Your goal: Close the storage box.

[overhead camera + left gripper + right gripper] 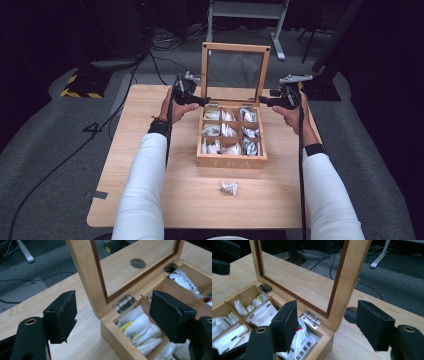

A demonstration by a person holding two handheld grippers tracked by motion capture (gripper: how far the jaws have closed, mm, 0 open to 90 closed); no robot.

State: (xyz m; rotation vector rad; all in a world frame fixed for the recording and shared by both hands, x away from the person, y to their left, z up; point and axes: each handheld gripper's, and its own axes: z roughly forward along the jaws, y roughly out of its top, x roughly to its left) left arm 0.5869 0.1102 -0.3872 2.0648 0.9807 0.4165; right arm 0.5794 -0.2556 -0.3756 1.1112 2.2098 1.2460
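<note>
Sachet [229, 187] before tea box [231, 161]

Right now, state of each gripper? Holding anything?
Left gripper: open, holding nothing; its jaws straddle the upright lid of the wooden tea box without touching.
Right gripper: open, empty, straddling the lid's other side post.

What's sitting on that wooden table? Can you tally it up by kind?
Wooden tea box, lid upright: 1
Compartments inside, all holding tea bags: 9
Loose tea bag on the table: 1
Handheld claws: 2, left and right
Total: 13
</note>
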